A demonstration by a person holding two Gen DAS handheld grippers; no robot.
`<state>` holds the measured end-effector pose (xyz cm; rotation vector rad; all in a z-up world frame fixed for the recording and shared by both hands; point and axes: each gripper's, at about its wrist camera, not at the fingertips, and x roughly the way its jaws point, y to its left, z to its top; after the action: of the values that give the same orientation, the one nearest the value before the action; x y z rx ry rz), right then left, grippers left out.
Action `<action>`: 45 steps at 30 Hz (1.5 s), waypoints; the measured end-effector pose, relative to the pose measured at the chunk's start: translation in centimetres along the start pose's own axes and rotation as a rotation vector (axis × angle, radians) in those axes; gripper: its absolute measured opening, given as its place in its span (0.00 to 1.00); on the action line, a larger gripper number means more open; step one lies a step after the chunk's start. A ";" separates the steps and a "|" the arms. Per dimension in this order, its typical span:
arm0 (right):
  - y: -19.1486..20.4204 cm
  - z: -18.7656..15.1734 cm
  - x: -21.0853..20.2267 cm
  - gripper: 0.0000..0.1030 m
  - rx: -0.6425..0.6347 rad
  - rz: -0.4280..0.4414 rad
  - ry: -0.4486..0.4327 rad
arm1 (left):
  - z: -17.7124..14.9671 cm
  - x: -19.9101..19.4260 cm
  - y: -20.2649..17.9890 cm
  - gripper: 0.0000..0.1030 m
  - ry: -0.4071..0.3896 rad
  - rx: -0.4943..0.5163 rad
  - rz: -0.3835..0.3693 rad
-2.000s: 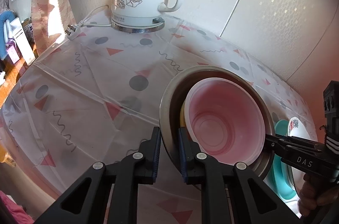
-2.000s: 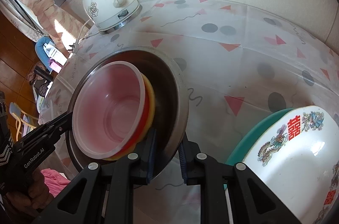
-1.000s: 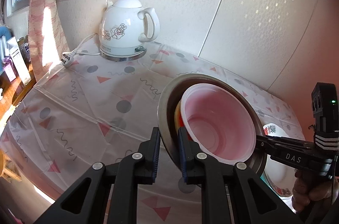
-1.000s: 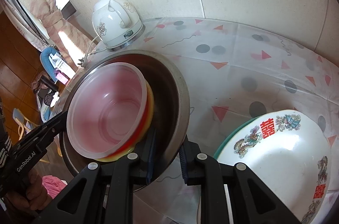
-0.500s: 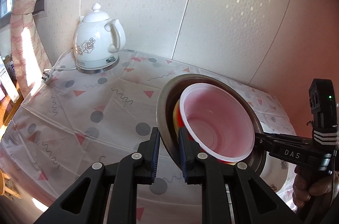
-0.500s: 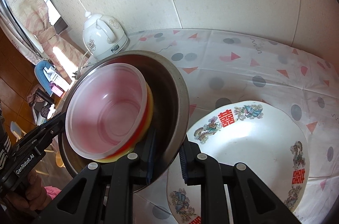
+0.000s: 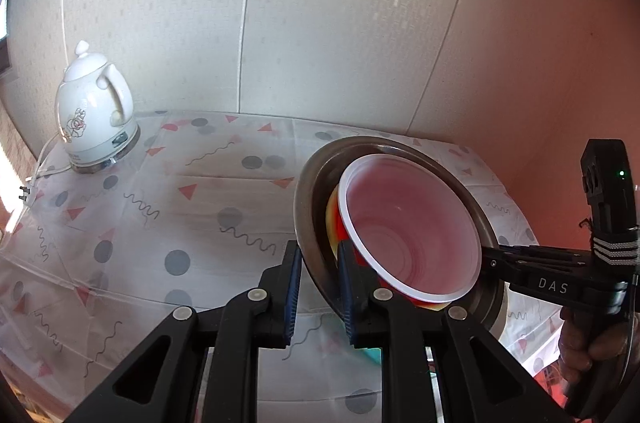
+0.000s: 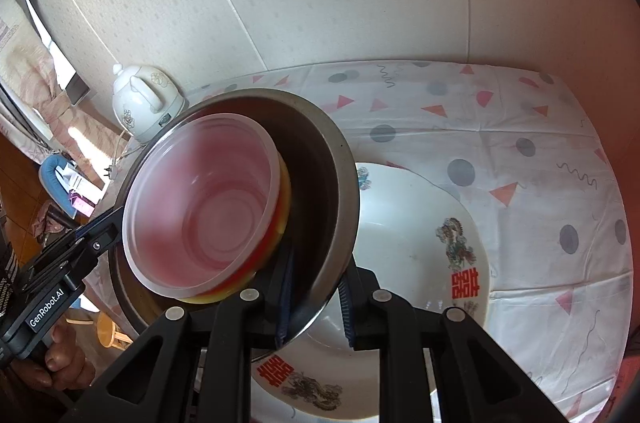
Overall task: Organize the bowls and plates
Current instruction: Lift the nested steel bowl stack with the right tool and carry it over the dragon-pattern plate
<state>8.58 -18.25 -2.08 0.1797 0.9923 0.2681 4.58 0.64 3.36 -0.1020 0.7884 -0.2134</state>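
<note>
Left wrist view: your left gripper [image 7: 318, 287] pinches the metal bowl [image 7: 310, 183] rim, the pink tub [image 7: 412, 231] nested inside; kettle [image 7: 94, 119] well beyond it. Right wrist view: your right gripper [image 8: 314, 297] clamps the opposite rim, the bowl apparently held above the white plate [image 8: 420, 223].

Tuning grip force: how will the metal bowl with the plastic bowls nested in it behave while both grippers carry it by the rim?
The metal bowl looks rigid and smooth, so thin-rim pinches may slip. The clear plastic bowl inside sits loose and tilted, likely to slide out. The left gripper and right gripper grip opposite sides, which should limit swinging.
</note>
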 end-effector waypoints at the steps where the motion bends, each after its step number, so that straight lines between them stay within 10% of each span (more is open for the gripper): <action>1: -0.6 -0.2 -0.2 0.20 0.011 -0.010 0.000 | 0.1 0.2 -0.6 0.18 0.005 0.013 -0.010; 12: -4.9 -2.3 -2.1 0.20 0.101 -0.090 0.004 | -0.5 3.0 -5.1 0.19 0.080 0.083 -0.103; 45: -5.2 -3.6 0.4 0.22 0.083 -0.113 0.069 | -2.5 6.1 -4.4 0.19 0.199 0.036 -0.072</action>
<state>6.50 -22.98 -5.66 0.1900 1.0788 0.1308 6.31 -5.07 -1.89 -0.0761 0.9790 -0.3095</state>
